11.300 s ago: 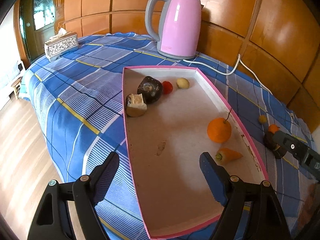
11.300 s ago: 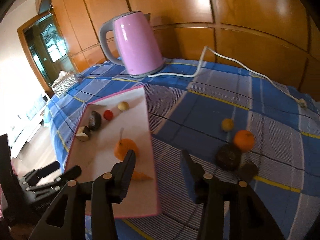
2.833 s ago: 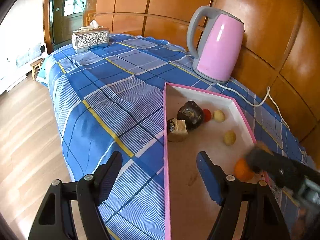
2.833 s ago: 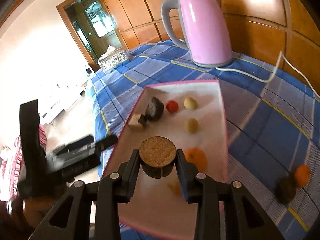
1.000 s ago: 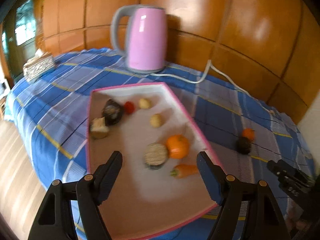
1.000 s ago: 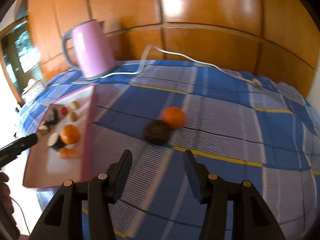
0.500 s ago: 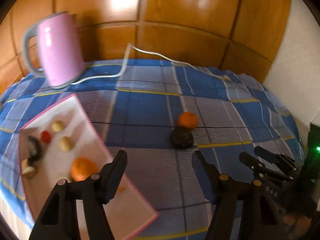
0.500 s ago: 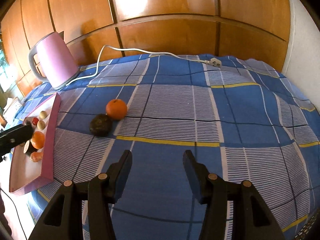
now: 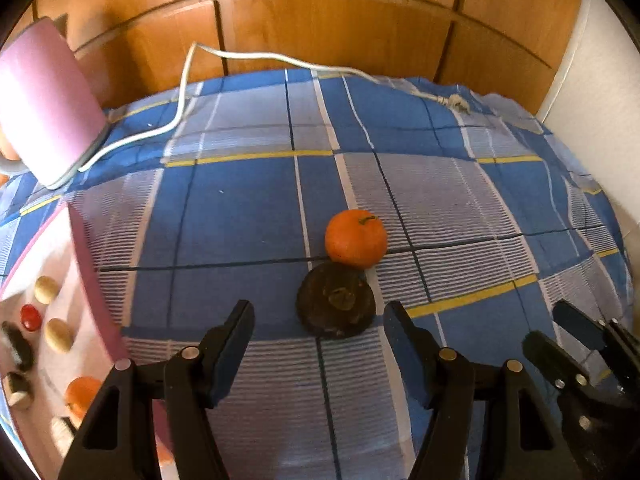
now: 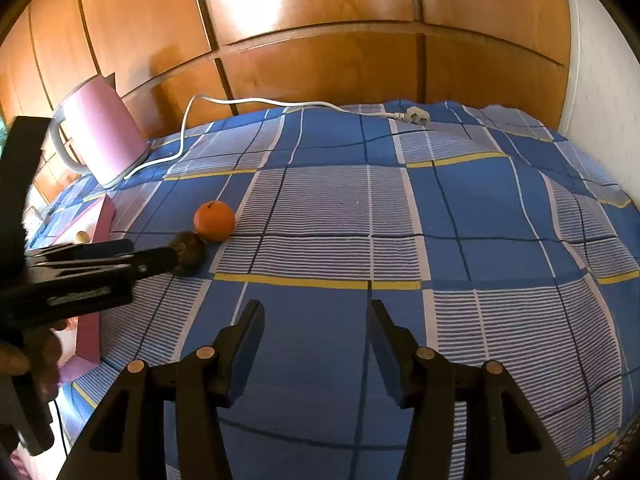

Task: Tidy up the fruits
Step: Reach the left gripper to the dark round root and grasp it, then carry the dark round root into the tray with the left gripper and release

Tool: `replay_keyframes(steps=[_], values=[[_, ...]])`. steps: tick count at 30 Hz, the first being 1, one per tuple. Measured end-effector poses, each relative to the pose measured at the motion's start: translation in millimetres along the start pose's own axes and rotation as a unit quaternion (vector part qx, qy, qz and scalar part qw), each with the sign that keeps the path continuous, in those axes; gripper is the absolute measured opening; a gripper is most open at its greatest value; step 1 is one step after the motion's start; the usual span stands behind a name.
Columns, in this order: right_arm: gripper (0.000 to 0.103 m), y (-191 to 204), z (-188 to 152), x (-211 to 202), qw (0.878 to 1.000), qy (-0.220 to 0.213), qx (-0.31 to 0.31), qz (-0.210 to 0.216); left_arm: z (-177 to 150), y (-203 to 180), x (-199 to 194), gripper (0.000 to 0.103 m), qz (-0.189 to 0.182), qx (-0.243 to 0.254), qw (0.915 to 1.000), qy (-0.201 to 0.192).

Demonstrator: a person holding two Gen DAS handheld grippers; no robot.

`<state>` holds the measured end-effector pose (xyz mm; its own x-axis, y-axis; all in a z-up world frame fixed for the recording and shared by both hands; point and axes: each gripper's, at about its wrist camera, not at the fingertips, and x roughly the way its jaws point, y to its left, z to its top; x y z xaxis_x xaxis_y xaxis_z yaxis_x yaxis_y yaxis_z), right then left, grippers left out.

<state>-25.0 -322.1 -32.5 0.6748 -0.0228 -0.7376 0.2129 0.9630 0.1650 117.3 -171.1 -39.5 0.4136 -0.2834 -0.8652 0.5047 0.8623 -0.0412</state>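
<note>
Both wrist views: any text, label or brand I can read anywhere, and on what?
Left claw body, right wrist view: a small raised label, too blurred to read.
Pink kettle, orange, dark fruit, pink tray: no text visible.

This is a room in a home. A blue checked cloth with yellow lines covers a broad, rounded surface. On its far left stands a pink electric kettle, its white cord trailing right to a loose plug. Polished wooden panels line the far wall, meeting a white wall at far right.
</note>
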Motion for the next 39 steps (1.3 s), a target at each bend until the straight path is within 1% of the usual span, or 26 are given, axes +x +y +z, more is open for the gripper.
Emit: replay_keyframes(steps=[2, 3, 4, 5, 6, 8, 13, 19, 26, 33, 39], values=[[0.054, -1.5, 0.2, -0.1, 1.0, 0.0, 0.001, 0.0, 1.9, -1.3, 8.8, 0.066, 0.001, -0.002, 1.0, 0.005], [0.054, -2.4, 0.3, 0.0, 1.0, 0.0, 0.002, 0.0, 2.6, -1.1, 12.8, 0.059, -0.002, -0.003, 1.0, 0.008], [0.054, -3.3, 0.2, -0.1, 1.0, 0.0, 0.003, 0.0, 2.8, -0.9, 18.7, 0.05, -0.019, -0.007, 0.9996, 0.017], [0.054, -4.7, 0.2, 0.1, 1.0, 0.001, 0.005, 0.0, 2.5, -2.2, 19.4, 0.05, -0.018, -0.005, 0.9997, 0.015], [0.054, -5.7, 0.2, 0.3, 1.0, 0.001, 0.006, 0.0, 2.1, -5.0, 18.3, 0.046, -0.014, 0.002, 0.9999, 0.009], [0.054, -7.2, 0.3, 1.2, 1.0, 0.002, 0.008, 0.0, -1.2, -8.5, 16.3, 0.046, -0.014, 0.009, 0.9999, 0.004], [0.054, -8.6, 0.1, 2.3, 1.0, 0.002, 0.011, -0.001, -14.8, -0.1, 1.6, 0.045, -0.035, -0.022, 0.9991, -0.004], [0.054, -7.2, -1.6, 3.3, 1.0, 0.005, 0.008, -0.002, -33.6, 5.5, -29.7, 0.045, -0.04, -0.039, 0.9979, -0.033], [0.054, -6.4, -8.2, 9.9, 1.0, 0.025, 0.013, 0.004, -49.2, 9.3, -59.1, 0.045, -0.042, -0.048, 0.9964, -0.056], [0.054, -4.4, -10.1, 12.1, 0.999, 0.033, 0.018, 0.01, -59.6, 11.9, -75.4, 0.045, -0.053, -0.056, 0.9948, -0.067], [0.053, 1.5, -5.9, 17.2, 0.999, 0.041, 0.012, 0.028, -67.6, 17.1, -87.2, 0.046, -0.056, -0.064, 0.9936, -0.075]])
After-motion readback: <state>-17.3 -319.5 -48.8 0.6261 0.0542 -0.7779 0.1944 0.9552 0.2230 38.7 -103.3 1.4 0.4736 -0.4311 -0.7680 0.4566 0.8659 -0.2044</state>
